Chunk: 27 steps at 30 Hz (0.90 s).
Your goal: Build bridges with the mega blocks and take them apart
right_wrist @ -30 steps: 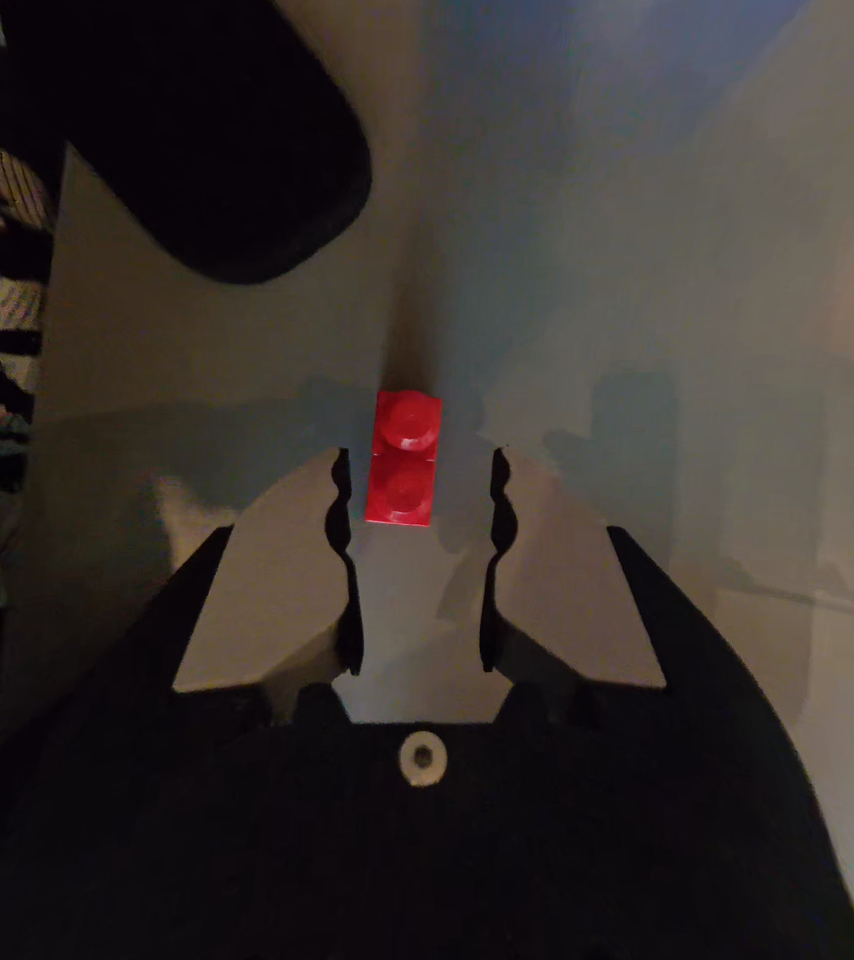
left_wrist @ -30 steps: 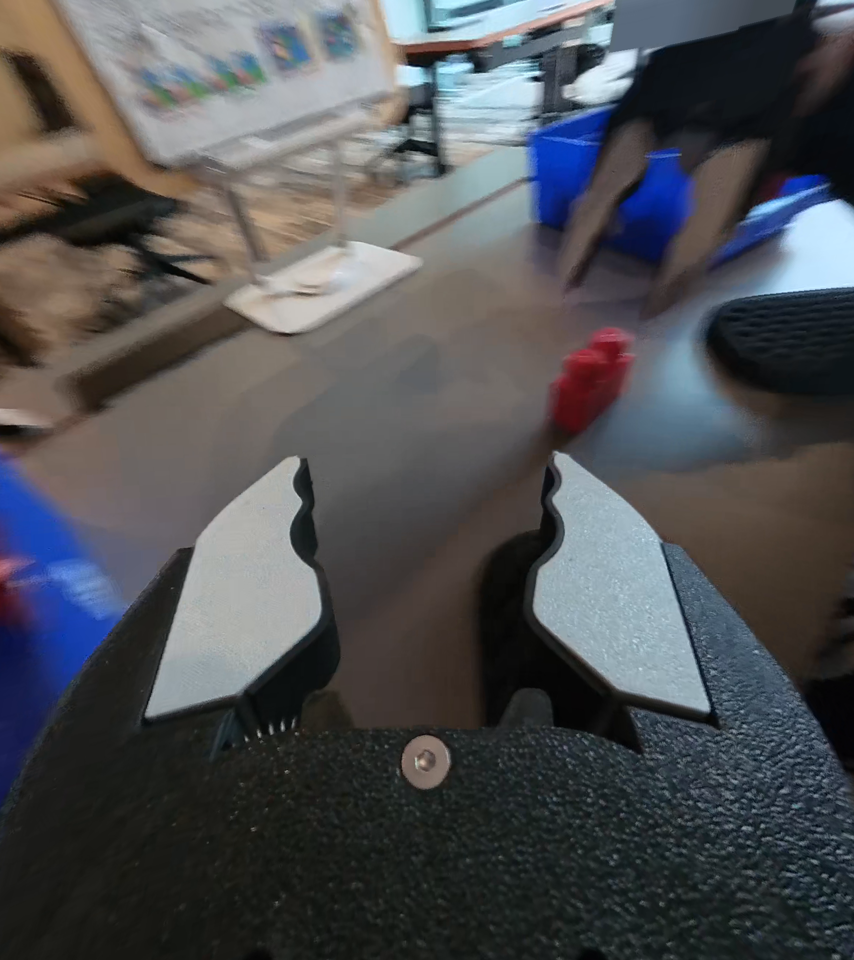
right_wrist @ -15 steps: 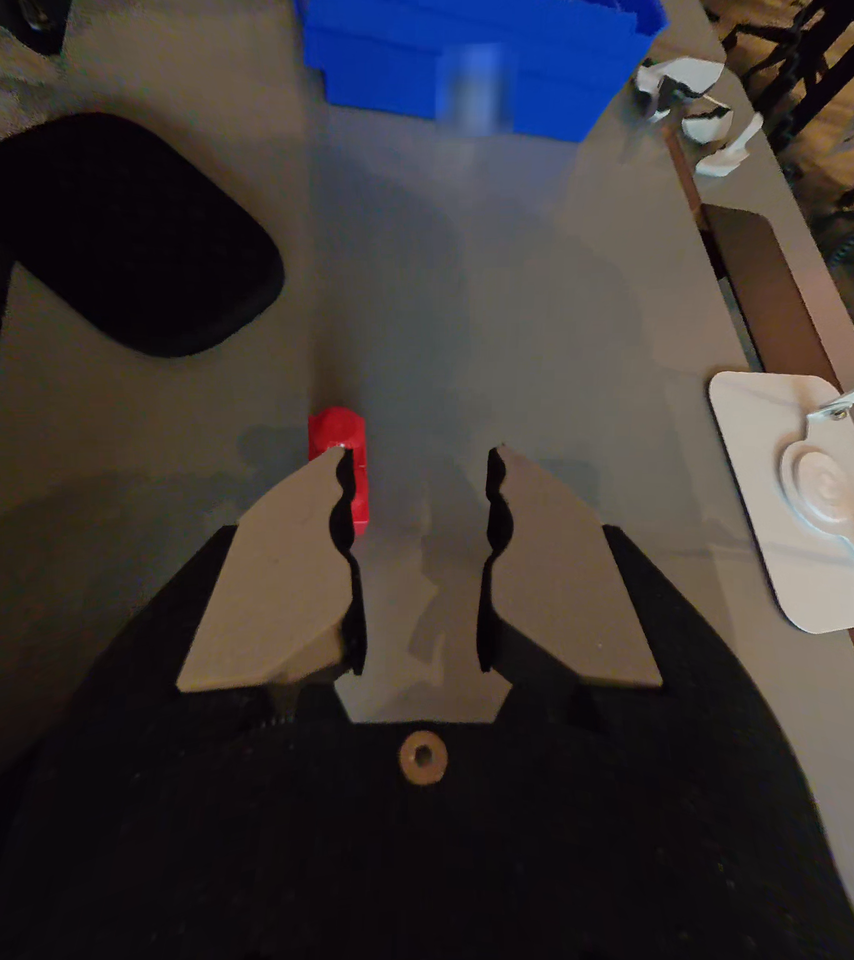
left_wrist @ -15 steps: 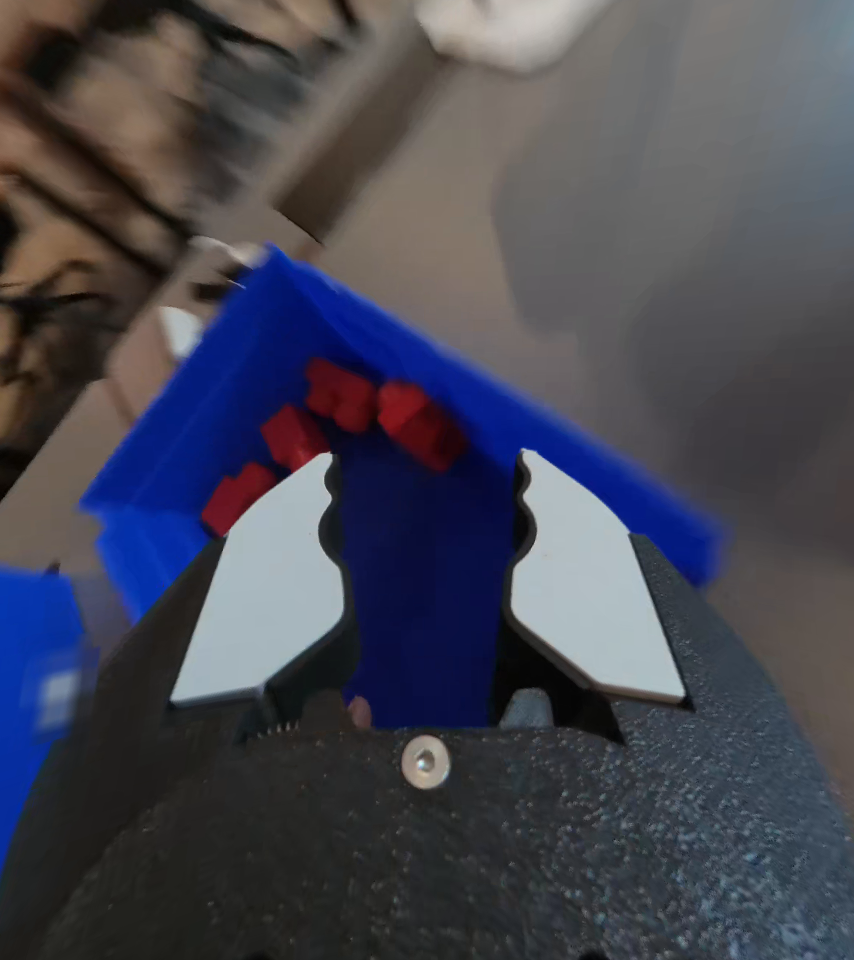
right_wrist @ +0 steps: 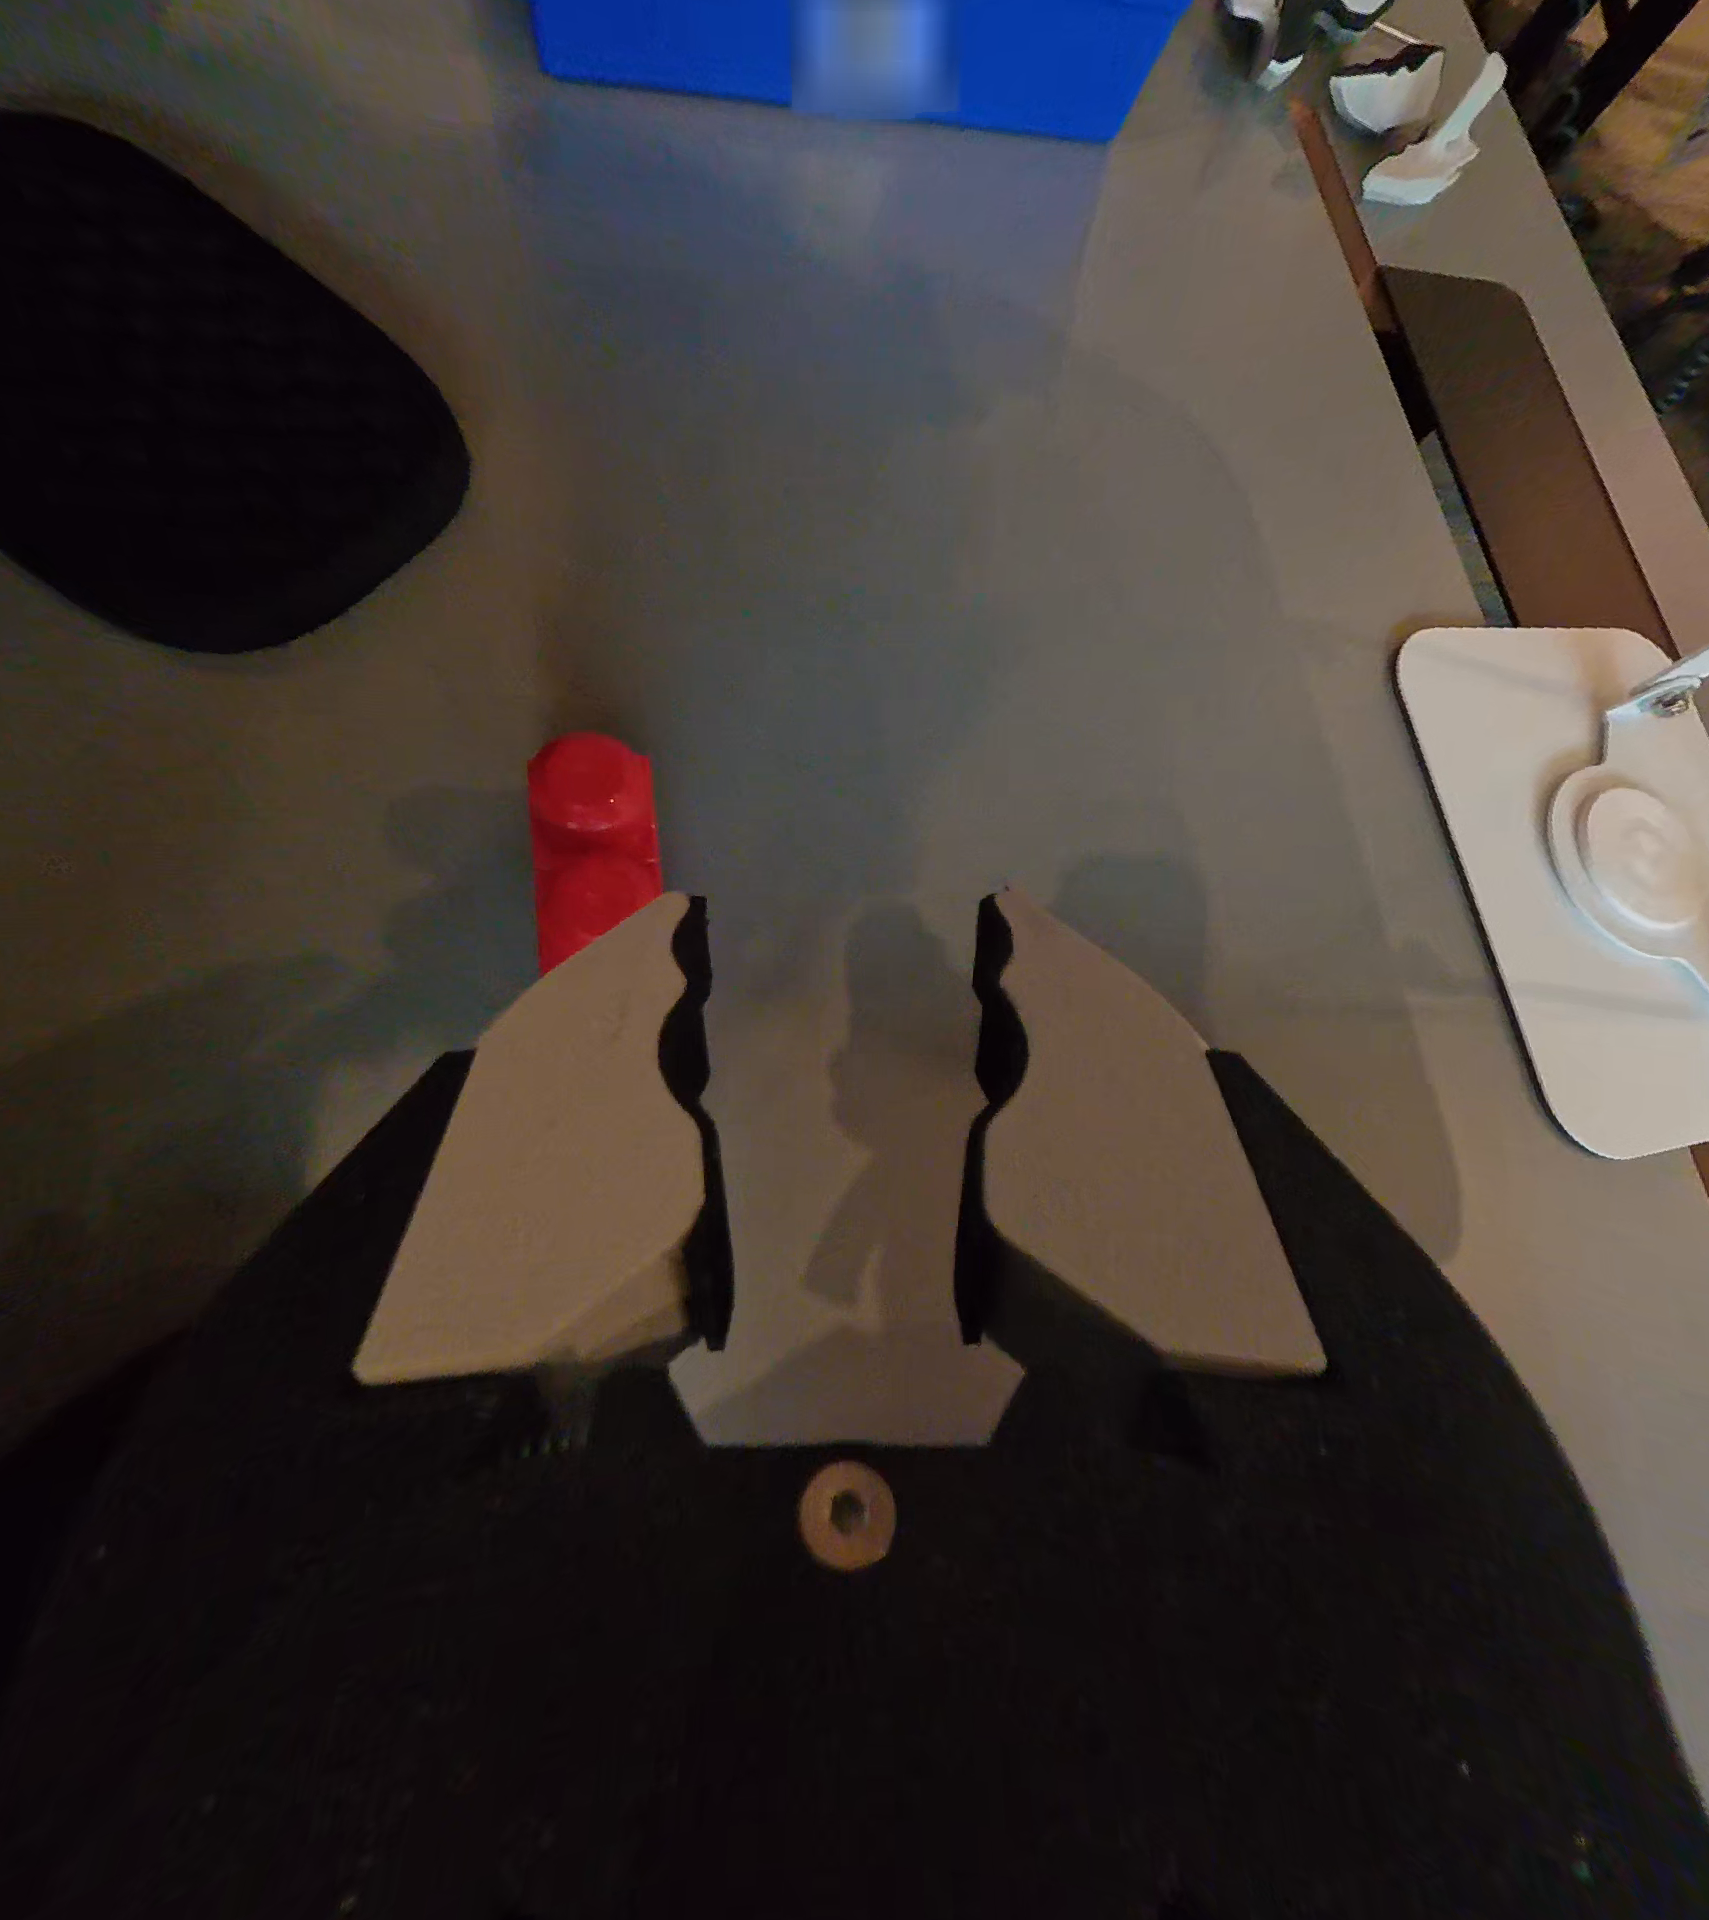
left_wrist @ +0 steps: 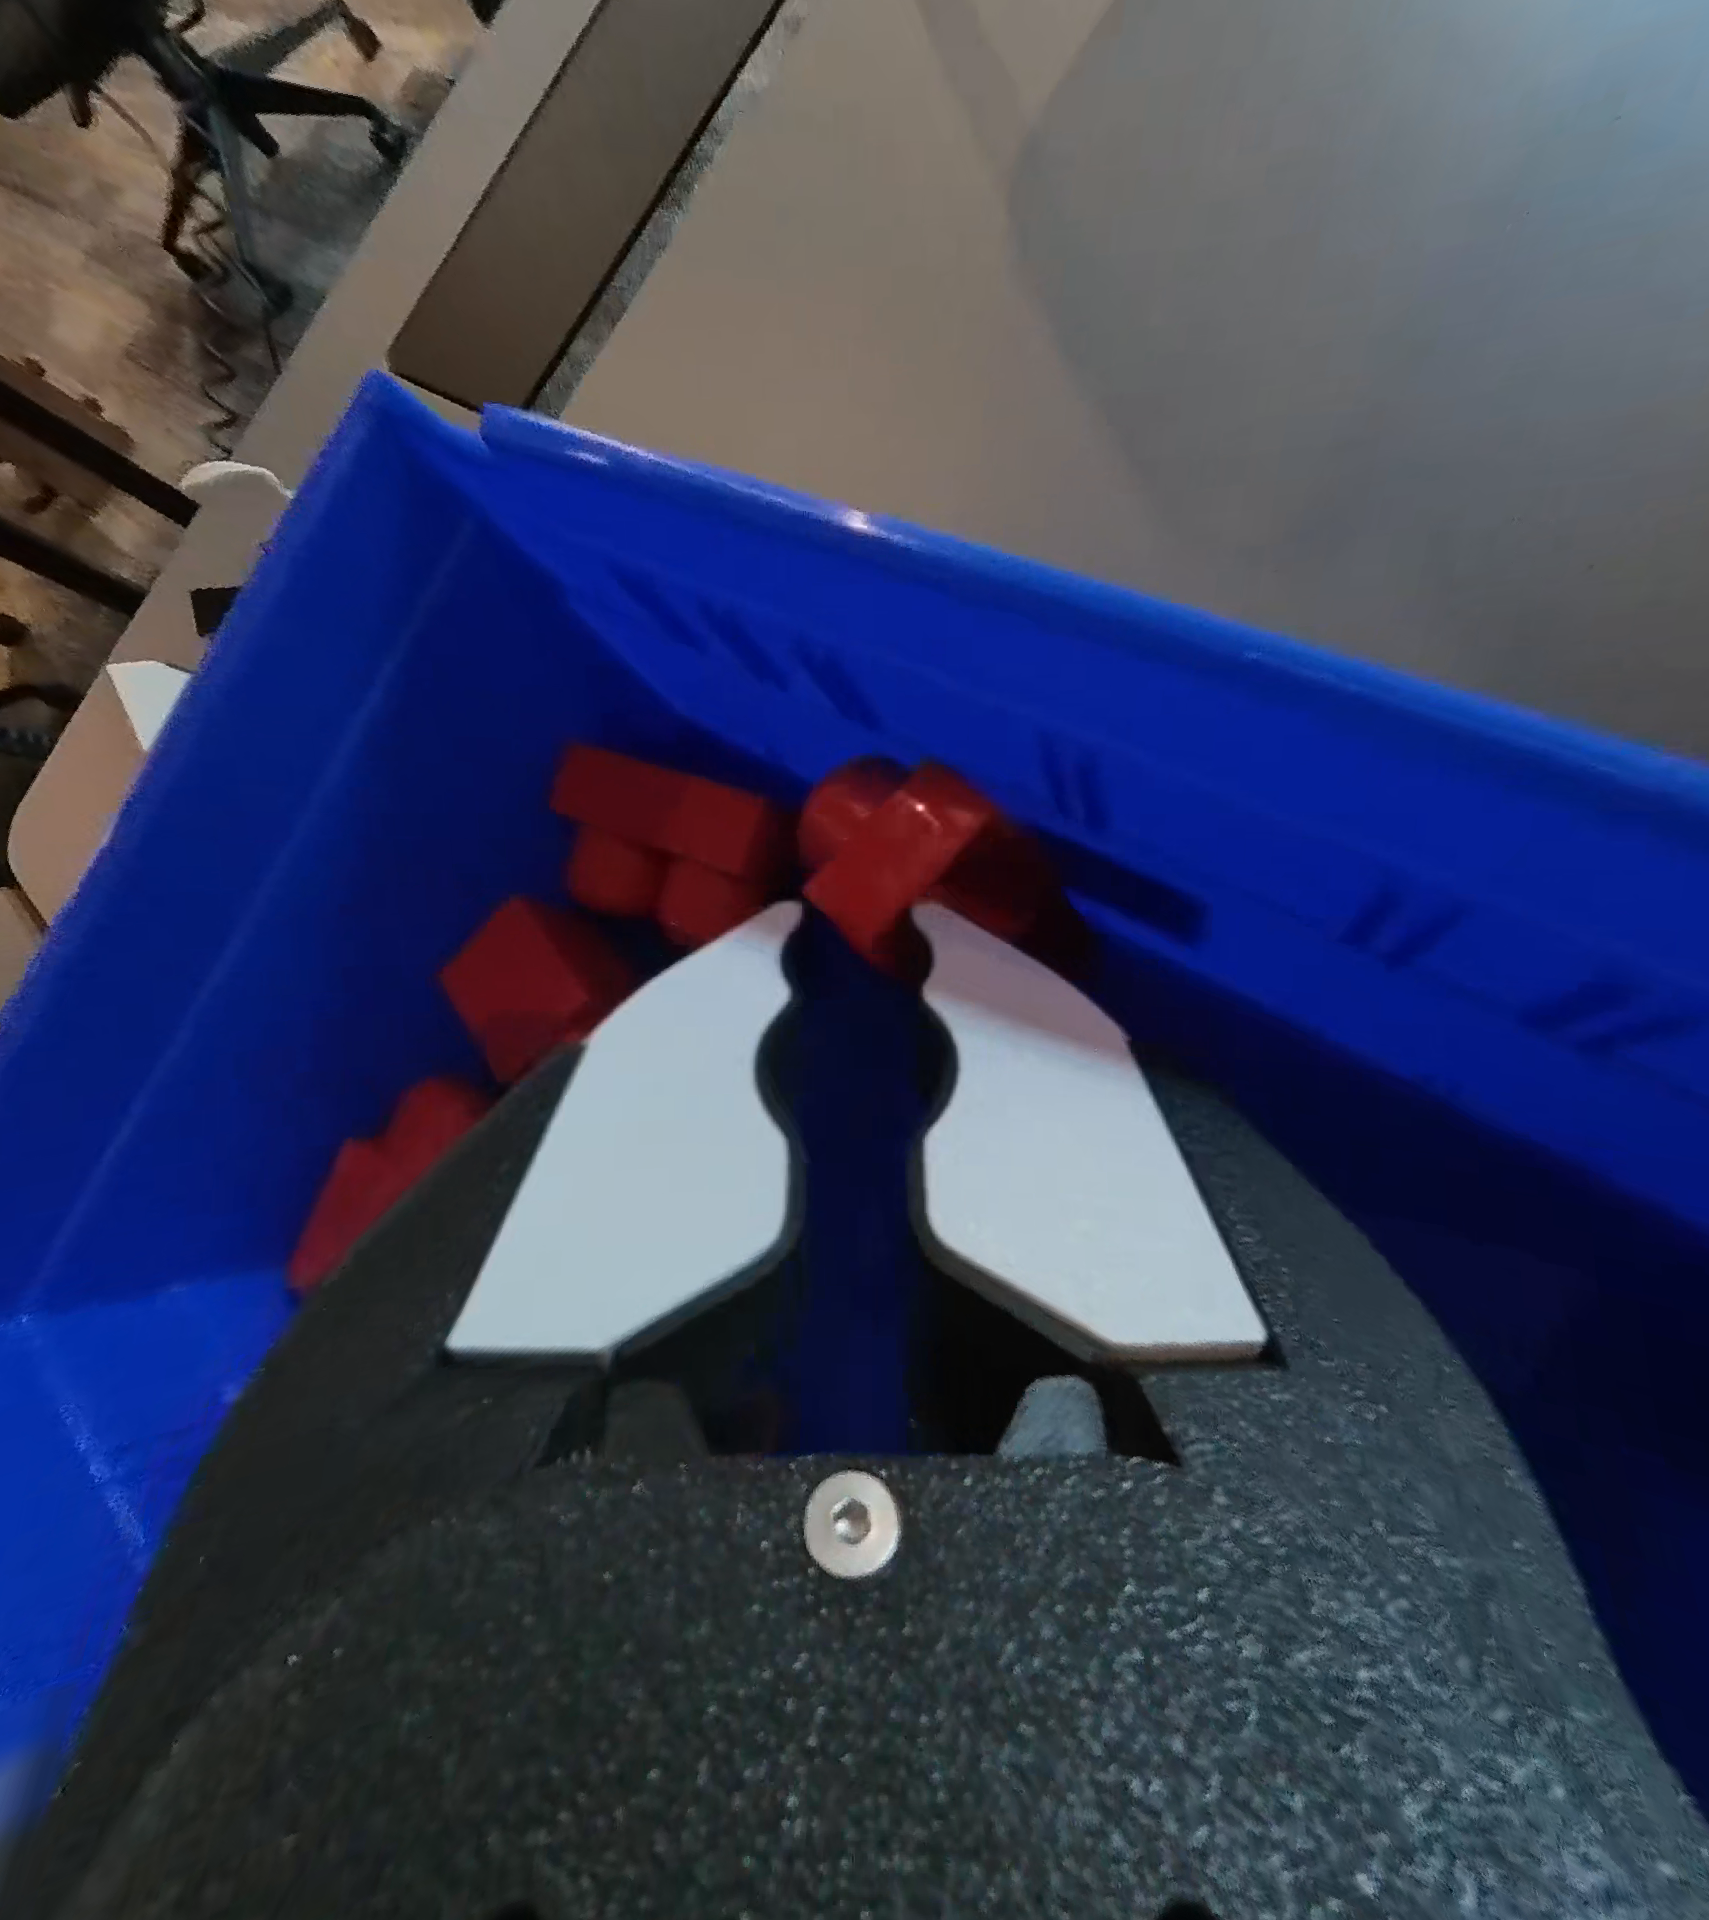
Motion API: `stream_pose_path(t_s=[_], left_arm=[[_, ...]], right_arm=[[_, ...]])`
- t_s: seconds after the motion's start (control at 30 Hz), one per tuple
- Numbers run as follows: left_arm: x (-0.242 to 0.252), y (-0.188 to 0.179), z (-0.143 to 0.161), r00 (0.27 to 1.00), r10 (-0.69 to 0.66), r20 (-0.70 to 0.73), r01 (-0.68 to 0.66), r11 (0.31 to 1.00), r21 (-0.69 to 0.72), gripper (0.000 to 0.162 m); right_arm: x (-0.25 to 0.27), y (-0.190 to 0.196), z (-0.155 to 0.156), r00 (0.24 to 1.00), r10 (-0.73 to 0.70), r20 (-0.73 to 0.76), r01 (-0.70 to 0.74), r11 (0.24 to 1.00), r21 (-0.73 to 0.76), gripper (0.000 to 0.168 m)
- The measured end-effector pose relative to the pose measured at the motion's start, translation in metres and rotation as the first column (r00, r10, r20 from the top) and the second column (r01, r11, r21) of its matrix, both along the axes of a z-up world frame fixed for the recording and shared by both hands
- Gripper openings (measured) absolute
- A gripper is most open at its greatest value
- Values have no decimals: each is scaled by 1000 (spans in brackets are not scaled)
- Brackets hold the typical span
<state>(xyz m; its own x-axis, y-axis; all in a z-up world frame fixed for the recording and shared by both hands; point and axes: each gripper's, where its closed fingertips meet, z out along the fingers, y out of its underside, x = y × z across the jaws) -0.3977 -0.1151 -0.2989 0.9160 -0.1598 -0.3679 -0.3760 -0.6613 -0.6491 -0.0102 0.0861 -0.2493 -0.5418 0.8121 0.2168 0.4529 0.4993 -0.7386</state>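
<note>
In the left wrist view my left gripper (left_wrist: 860,920) is inside a blue bin (left_wrist: 1141,665). Its fingertips are pinched on the lower corner of a red block (left_wrist: 897,831) near the bin's far wall. Several more red blocks (left_wrist: 668,831) lie in the bin's left corner, some partly hidden behind the left finger. In the right wrist view my right gripper (right_wrist: 839,904) is open and empty above the grey table. A red two-stud block (right_wrist: 595,842) stands on the table just left of its left fingertip, apart from it.
A black oval pad (right_wrist: 133,384) lies at the table's left. A blue bin (right_wrist: 684,42) stands at the far edge. A white stand base (right_wrist: 1598,883) sits at the right, by the table edge. Chairs and floor show beyond the table. Tip to tip, the grippers are about 45 cm apart.
My left gripper swung from over the table into the blue bin and closed on a red block. My right gripper rose and drew back from the red block on the table, staying open.
</note>
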Motion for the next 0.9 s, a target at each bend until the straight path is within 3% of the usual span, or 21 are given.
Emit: stream_pose_path(t_s=[0.2,0.43,0.63,0.9], left_arm=[[-10,-8,18,996,84,-35,-81,994,73,8],[13,-21,111,983,179,-44,-149,912,383,8],[115,-1,177,998,-23,56,-14,813,582,8],[257,42,206,933,-348,93,170,653,738,7]], right_arm=[[1,-3,0,1000,12,7,-12,1000,9,50],[-4,-29,7,997,81,4,-81,997,-6,49],[-23,-71,35,981,172,-85,-178,981,-76,49],[-53,-133,94,940,197,-279,-295,881,-371,54]])
